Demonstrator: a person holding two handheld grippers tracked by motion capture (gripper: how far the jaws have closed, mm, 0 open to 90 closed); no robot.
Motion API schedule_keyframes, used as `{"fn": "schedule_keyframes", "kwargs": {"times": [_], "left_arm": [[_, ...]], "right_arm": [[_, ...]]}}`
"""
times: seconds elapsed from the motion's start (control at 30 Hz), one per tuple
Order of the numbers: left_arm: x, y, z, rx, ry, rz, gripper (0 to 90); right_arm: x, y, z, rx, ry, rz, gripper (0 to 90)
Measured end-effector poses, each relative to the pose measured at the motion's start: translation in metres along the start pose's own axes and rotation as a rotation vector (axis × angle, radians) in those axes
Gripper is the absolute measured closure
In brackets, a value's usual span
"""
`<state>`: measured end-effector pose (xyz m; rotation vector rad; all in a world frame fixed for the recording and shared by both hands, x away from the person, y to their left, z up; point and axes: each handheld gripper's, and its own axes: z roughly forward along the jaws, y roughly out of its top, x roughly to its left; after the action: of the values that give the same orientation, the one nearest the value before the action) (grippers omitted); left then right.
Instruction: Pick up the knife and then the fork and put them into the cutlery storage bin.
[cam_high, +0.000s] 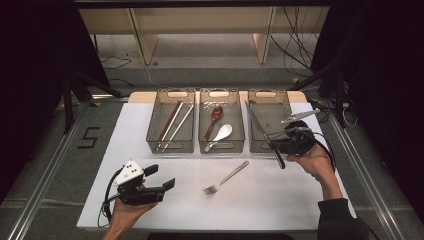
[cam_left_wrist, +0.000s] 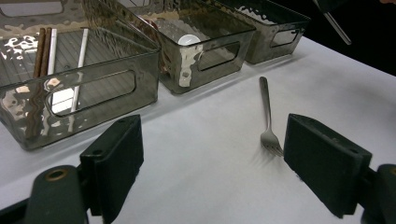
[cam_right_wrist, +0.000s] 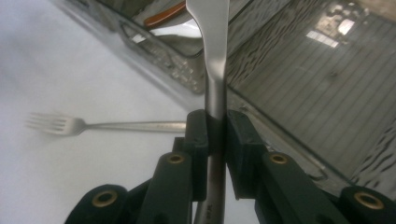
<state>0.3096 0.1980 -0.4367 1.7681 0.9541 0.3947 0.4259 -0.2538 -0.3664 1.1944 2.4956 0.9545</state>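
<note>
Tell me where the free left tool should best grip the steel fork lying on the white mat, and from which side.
Probably the slim steel fork's handle near mid-length, coming from above with the open left tool straddling it crosswise. It lies flat on the white mat, tines toward the person, handle bare and apart from the bins.

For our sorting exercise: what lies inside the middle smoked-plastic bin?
Inside the middle smoked-plastic bin lie a reddish-brown wooden spoon and a white ceramic spoon. The front wall partly hides the white spoon's handle end.

Dim room, grey floor (cam_high: 45, 150), pale wooden shelf legs (cam_high: 142, 42), tangled cables (cam_high: 295, 45)
</note>
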Motion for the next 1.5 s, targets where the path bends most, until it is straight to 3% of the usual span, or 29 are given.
{"fn": "schedule_keyframes", "kwargs": {"times": [0.37, 0.77, 1.5], "left_arm": [[0.003, -0.001, -0.003, -0.007, 0.003, 0.008, 19.7], [0.003, -0.002, -0.005, -0.023, 0.004, 0.001, 19.5], [0.003, -0.002, -0.006, -0.031, -0.006, 0.0, 19.6]], "right_arm": [[-0.02, 0.024, 0.001, -0.03, -0.06, 0.072, 80.2], [-0.031, 0.042, 0.008, -0.021, -0.102, 0.1, 80.3], [-0.05, 0.054, 0.029, -0.01, -0.167, 0.176, 80.2]]}}
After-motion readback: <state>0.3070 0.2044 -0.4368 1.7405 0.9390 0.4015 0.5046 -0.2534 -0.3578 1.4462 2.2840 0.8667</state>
